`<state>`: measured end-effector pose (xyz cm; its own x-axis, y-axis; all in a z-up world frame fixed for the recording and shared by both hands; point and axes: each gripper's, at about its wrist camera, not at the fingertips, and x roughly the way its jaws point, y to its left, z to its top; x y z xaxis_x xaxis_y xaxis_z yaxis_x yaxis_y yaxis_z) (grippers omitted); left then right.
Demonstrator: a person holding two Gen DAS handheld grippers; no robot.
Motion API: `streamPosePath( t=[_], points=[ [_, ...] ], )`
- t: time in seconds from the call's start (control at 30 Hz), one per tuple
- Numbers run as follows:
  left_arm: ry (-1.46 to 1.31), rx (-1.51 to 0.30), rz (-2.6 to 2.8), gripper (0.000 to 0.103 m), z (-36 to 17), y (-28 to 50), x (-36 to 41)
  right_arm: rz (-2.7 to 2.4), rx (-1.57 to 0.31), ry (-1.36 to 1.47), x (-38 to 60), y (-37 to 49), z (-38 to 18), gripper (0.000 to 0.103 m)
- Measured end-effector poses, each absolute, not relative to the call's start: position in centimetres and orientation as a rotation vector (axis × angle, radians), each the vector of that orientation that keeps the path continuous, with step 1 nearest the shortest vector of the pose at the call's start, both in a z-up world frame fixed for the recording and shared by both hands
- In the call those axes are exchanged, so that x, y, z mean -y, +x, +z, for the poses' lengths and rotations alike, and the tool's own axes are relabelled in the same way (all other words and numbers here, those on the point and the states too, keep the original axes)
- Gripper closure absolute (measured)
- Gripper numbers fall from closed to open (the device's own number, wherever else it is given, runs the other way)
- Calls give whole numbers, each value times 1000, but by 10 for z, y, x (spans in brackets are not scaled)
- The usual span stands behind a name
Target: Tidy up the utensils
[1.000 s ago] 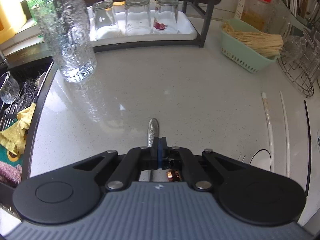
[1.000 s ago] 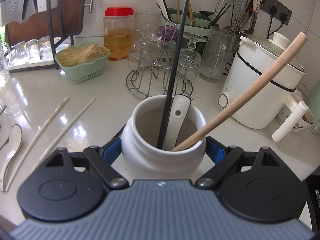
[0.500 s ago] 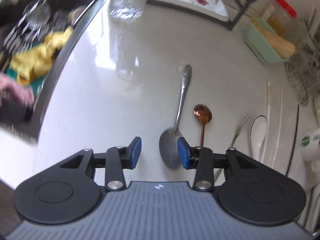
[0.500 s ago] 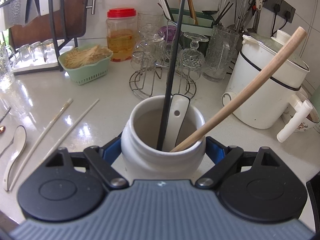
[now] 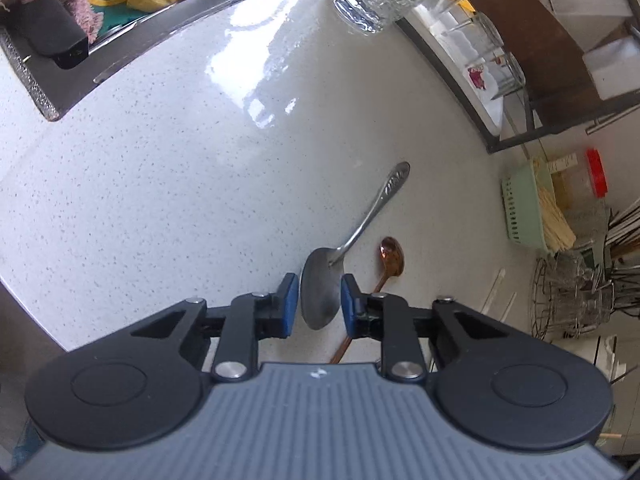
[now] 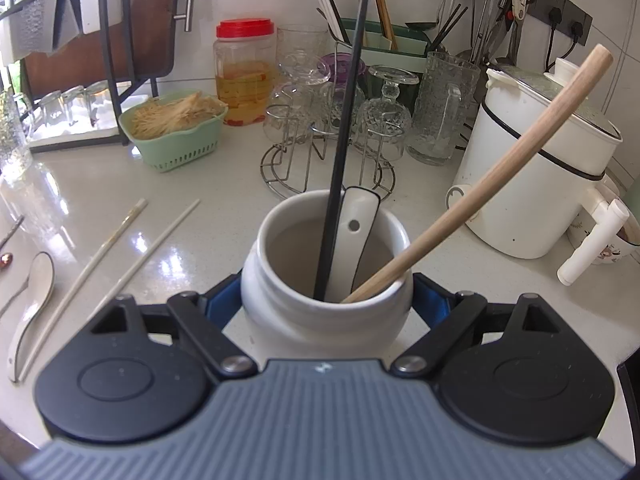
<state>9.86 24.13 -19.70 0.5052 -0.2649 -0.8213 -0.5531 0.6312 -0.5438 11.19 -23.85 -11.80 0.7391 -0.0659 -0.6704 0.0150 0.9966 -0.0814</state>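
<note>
straddling the bowl of a steel spoon (image 5: 320,294) that lay on the white speckled counter (image 5: 160,184), the left gripper (image 5: 319,300) had just been narrowing its jaws, a thin gap showing at the left pad. a copper spoon (image 5: 391,255) lay just beside. the right gripper (image 6: 326,294) was clamped wide around a white ceramic crock (image 6: 280,296) holding a black chopstick (image 6: 344,136), a white soup spoon (image 6: 354,224) and a wooden handle (image 6: 492,172).

From the left wrist we look steeply down, rolled, close over the surface (image 5: 168,184); from the right wrist we look forward at a slant across it. Both views share the green basket (image 5: 520,208) (image 6: 176,148) and copper spoon (image 5: 391,256) (image 6: 5,259)
</note>
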Motion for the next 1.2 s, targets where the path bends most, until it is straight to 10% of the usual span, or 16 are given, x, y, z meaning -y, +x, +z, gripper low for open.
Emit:
streamPosePath(
  t=[0.2, 1.2],
  points=[
    [-839, -1080, 203, 102, -190, 101, -226, -36, -733, -71, 240, 111, -118, 12],
    [451, -1028, -603, 102, 23, 188, 46, -33, -706, -82, 238, 112, -121, 11]
  ],
)
